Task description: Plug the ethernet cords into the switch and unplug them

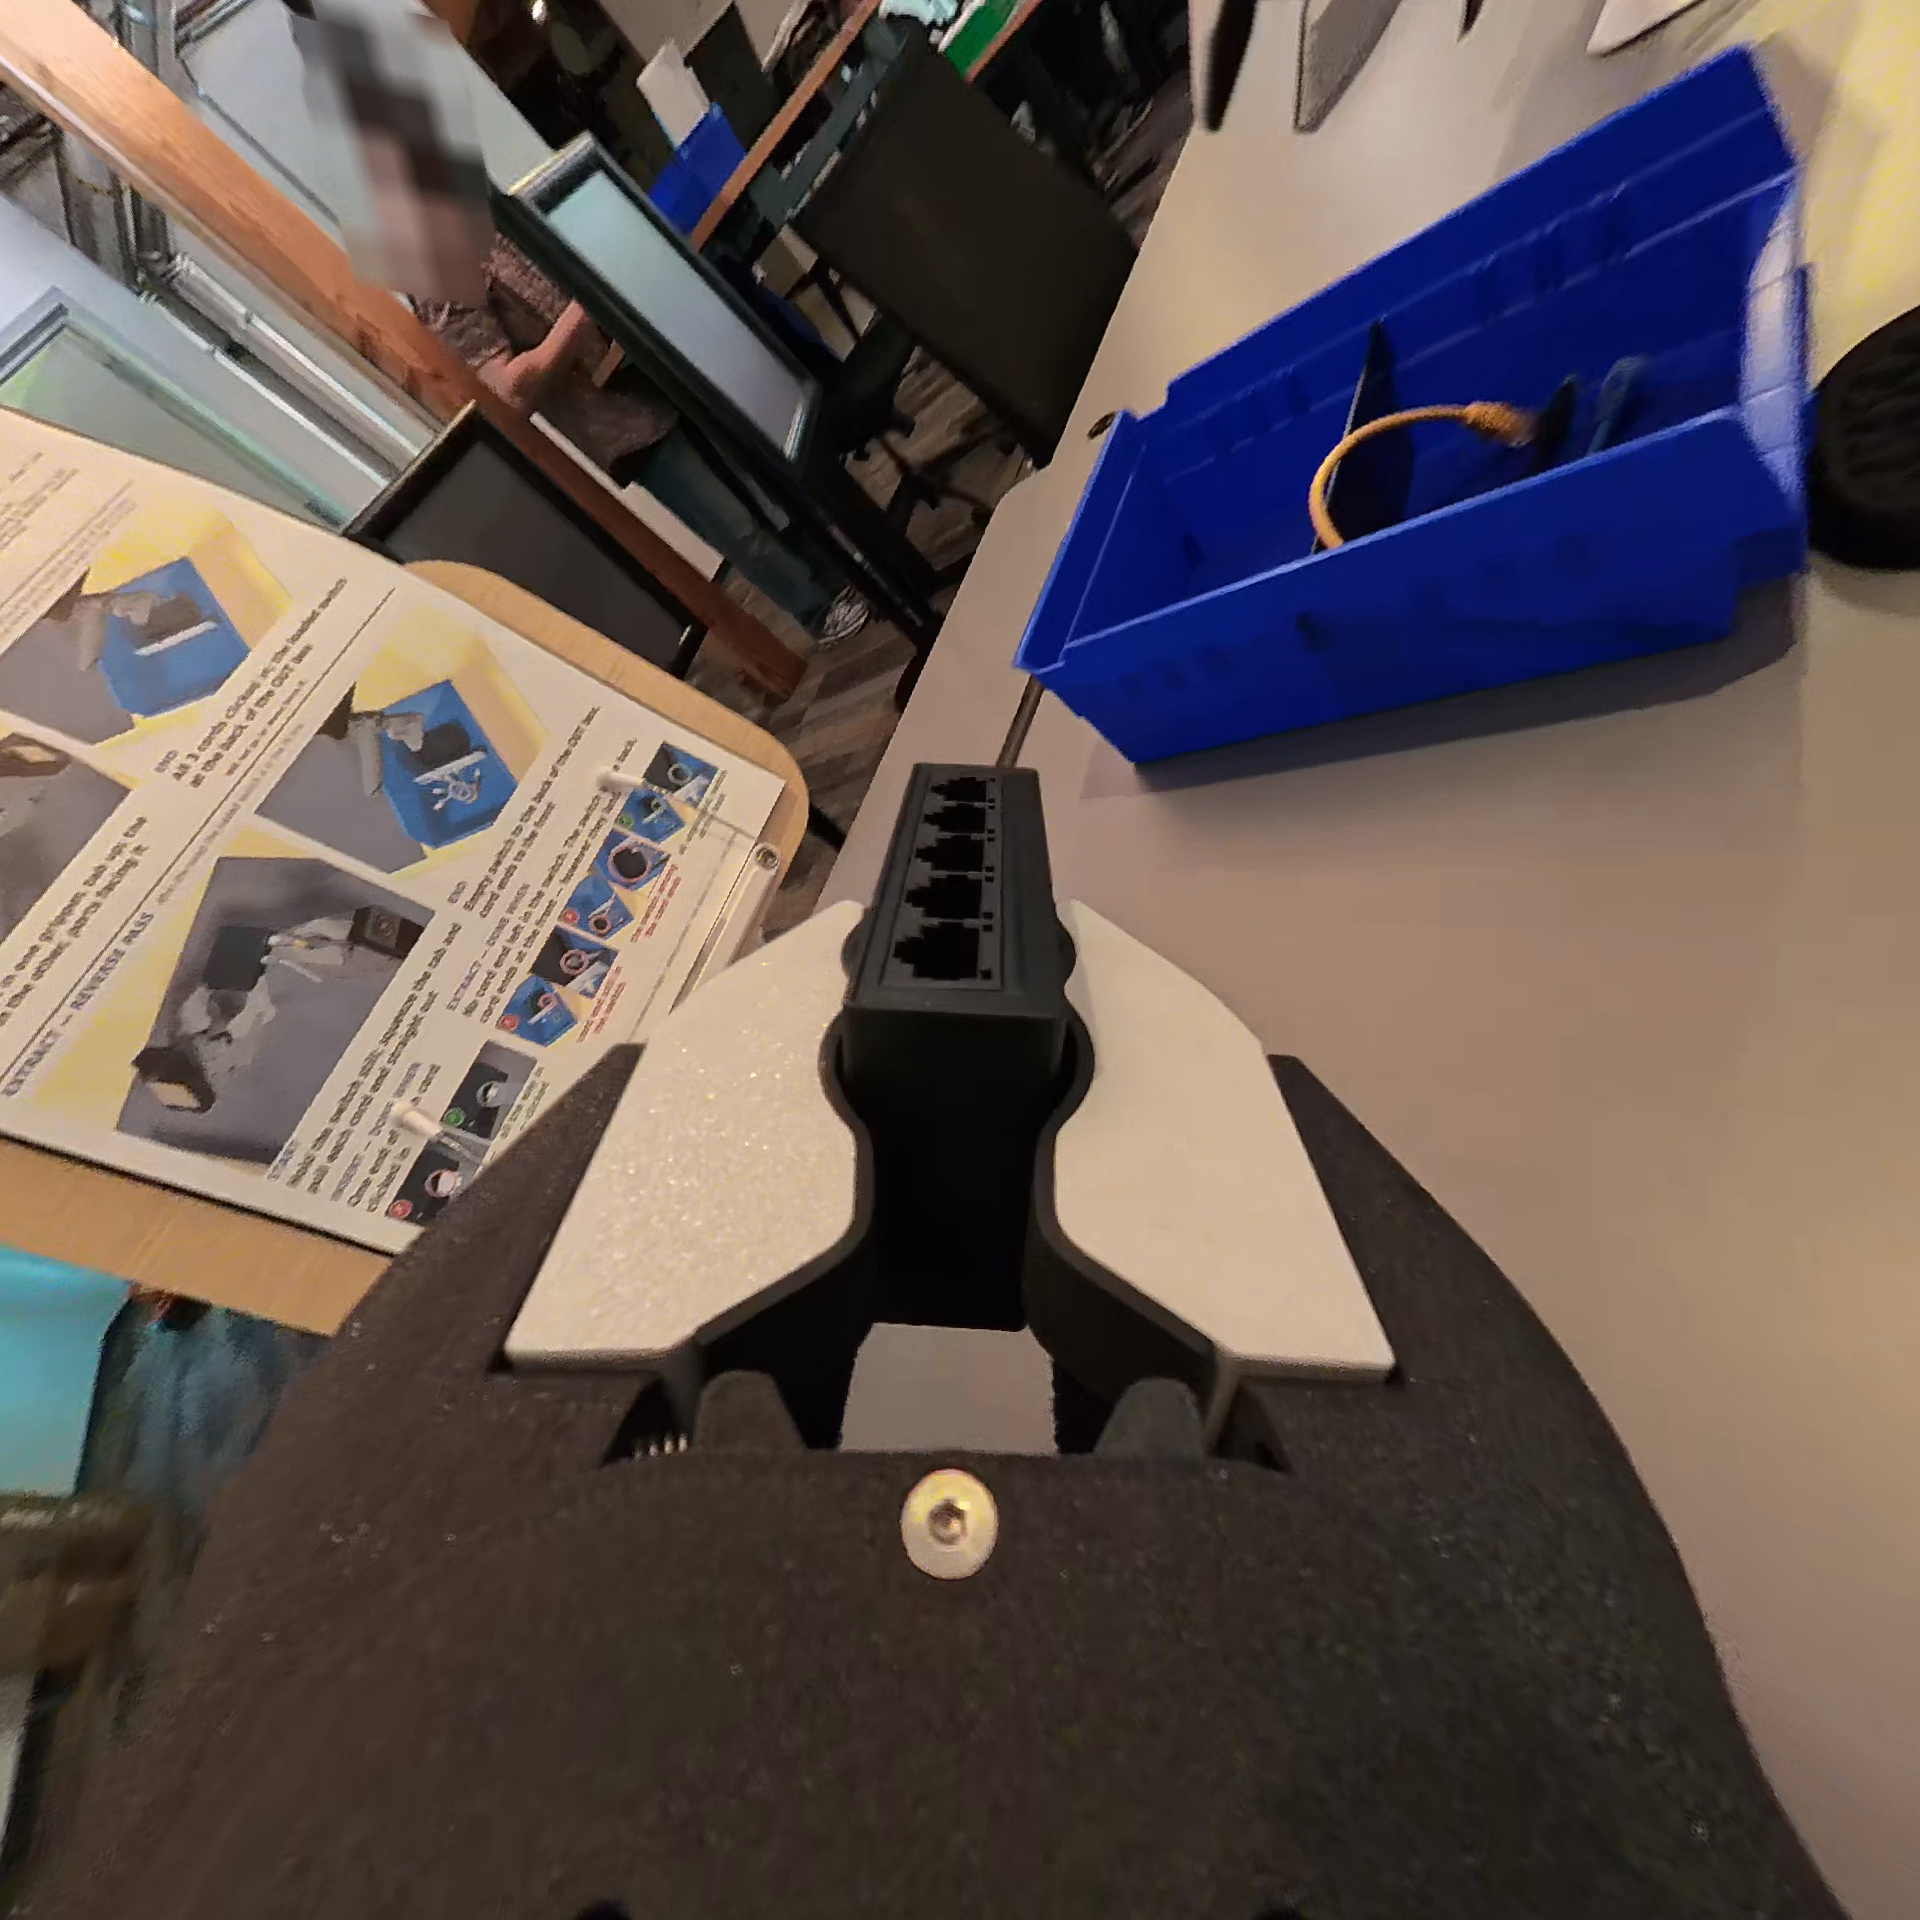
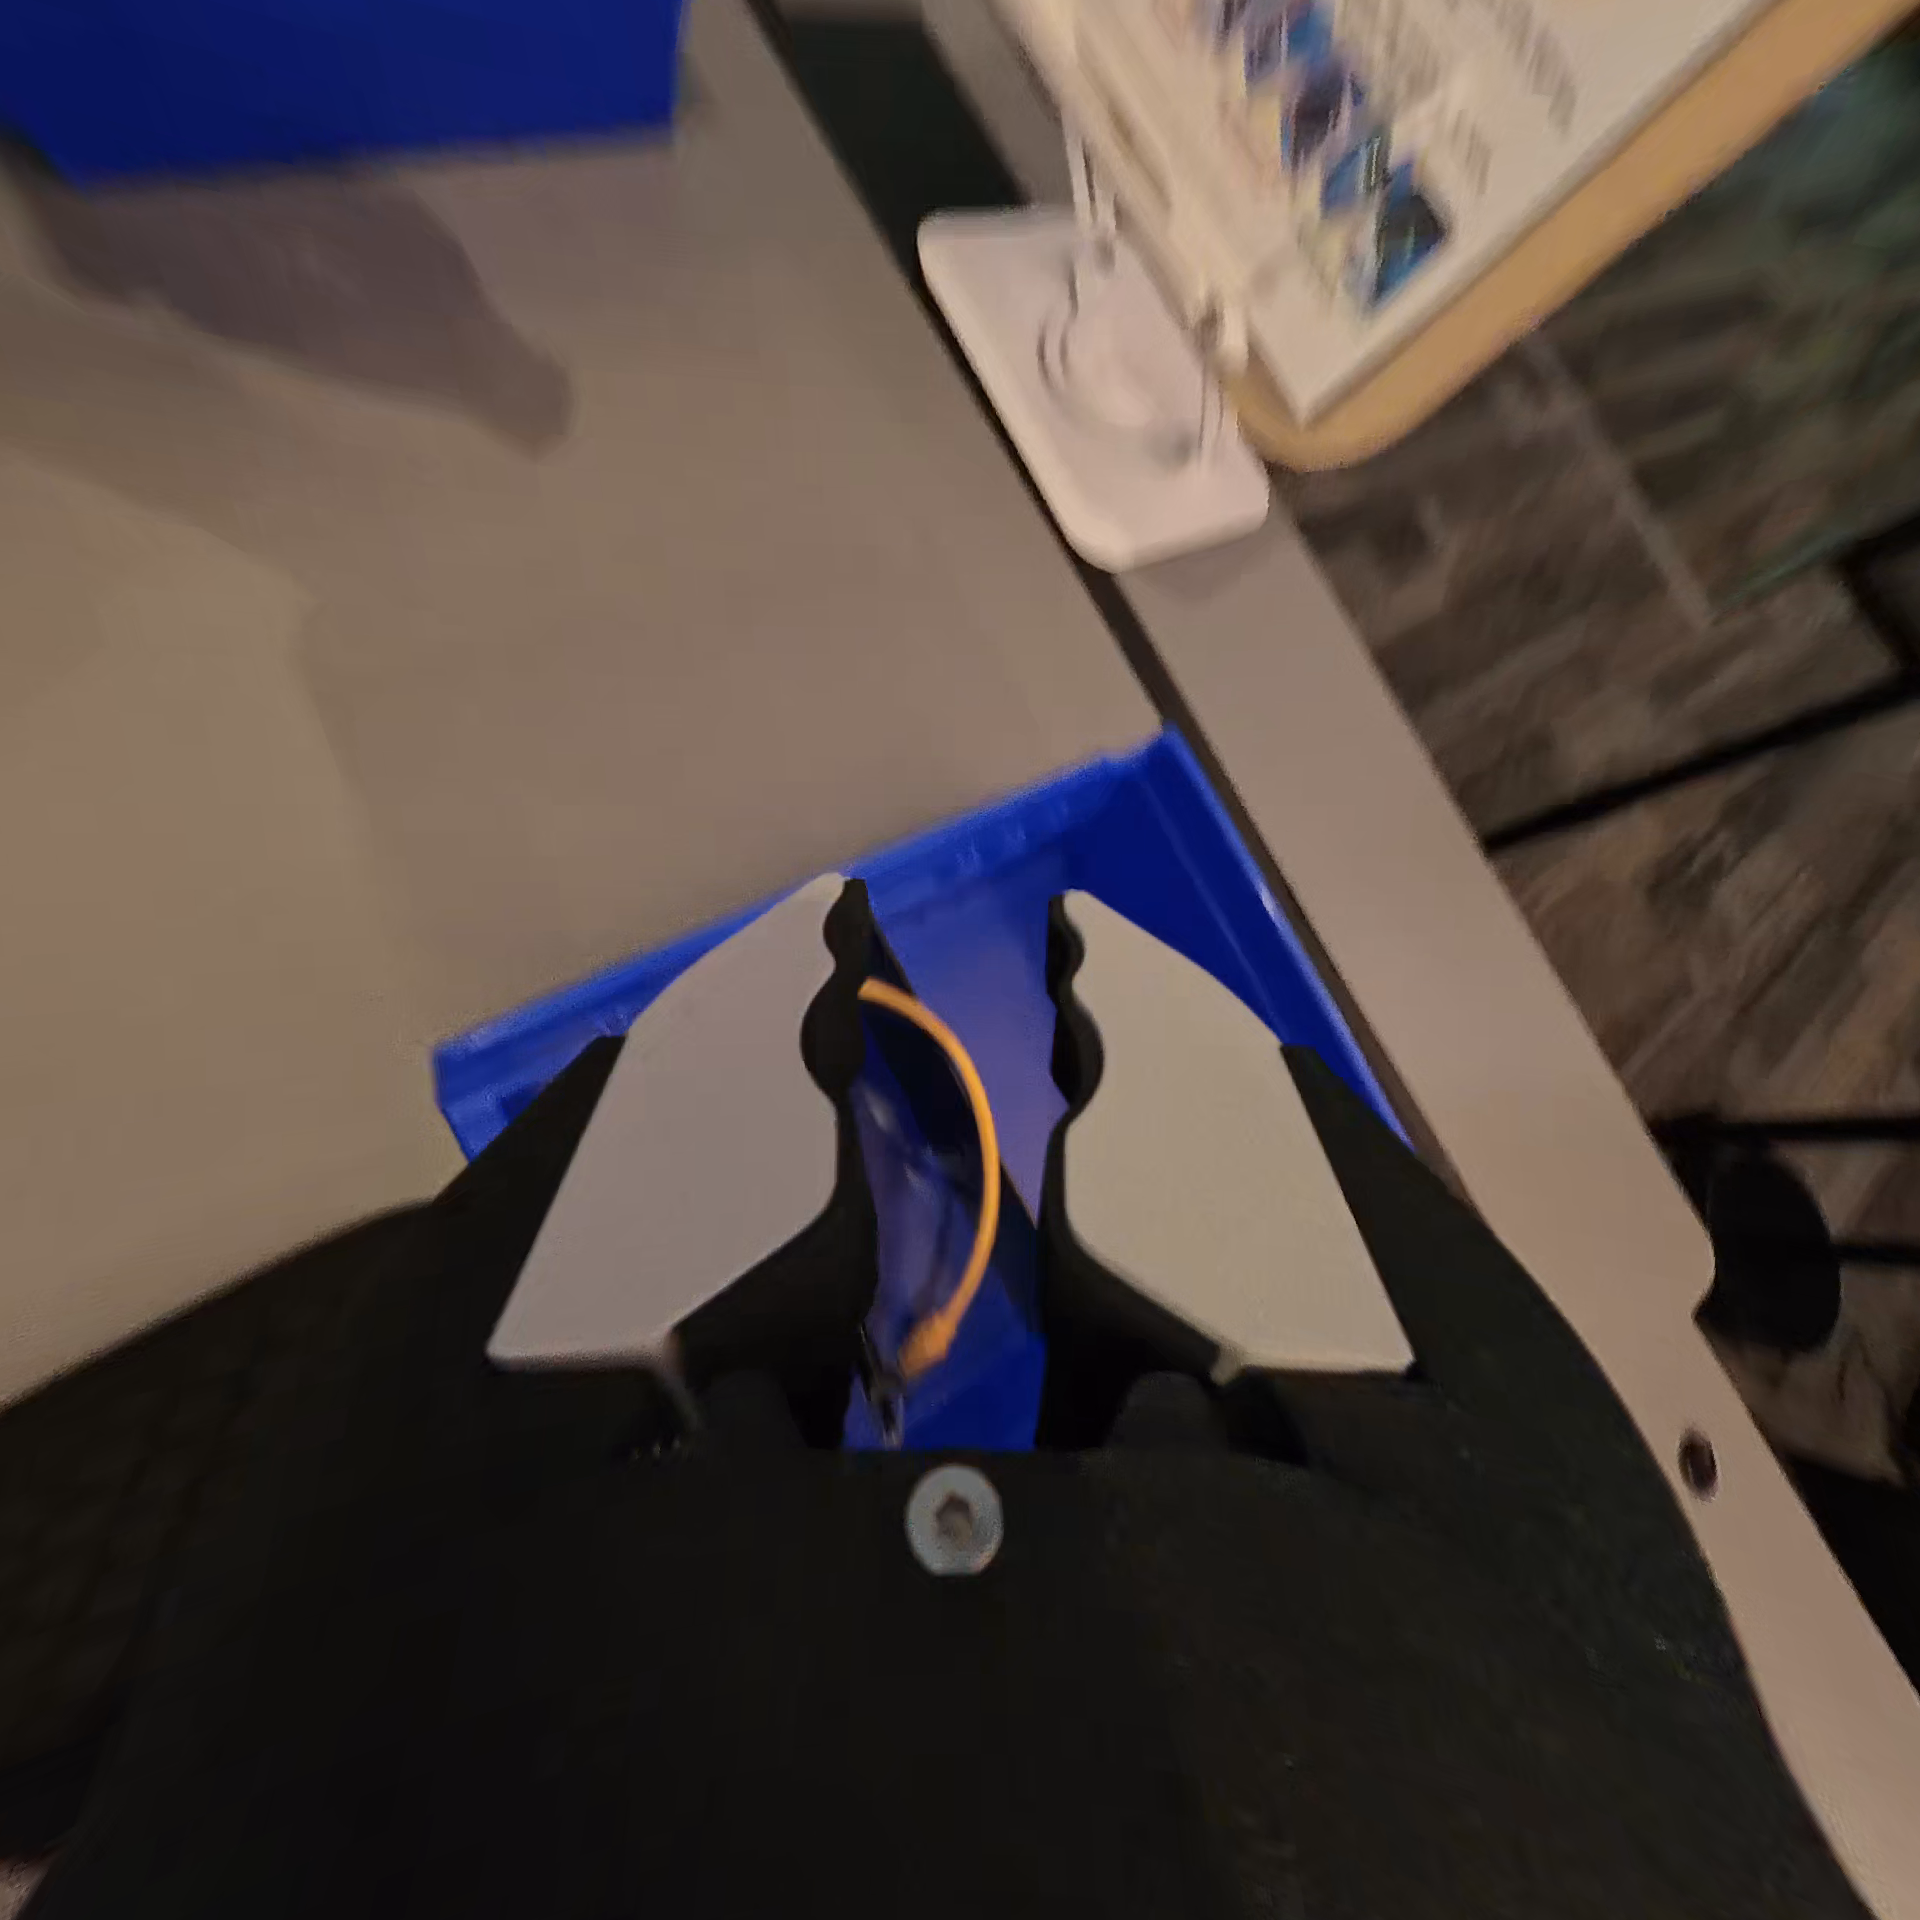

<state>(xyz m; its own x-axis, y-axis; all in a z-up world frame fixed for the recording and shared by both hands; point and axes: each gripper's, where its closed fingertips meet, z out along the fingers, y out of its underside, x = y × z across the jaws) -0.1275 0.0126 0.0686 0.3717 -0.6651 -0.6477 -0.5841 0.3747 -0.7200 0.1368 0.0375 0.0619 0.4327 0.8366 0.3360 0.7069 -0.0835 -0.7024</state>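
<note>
Gripping the black plastic five-port switch (image 1: 961,935) above the grey table (image 1: 1455,1143), our left gripper (image 1: 961,997) has jaws clamped on it. Our right gripper (image 2: 951,987), jaws apart and empty, hovers over the orange ethernet cord (image 2: 977,1143) in the blue plastic bin (image 2: 1143,831). We judge a loose pinch could drop the cord.

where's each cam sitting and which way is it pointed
Left wrist view: on the left gripper, looking along its fingers across the grey table; it is shut on the black switch.
Right wrist view: on the right gripper, open, looking down into the blue bin.
Shared: blue bin, orange ethernet cord, table.
</note>
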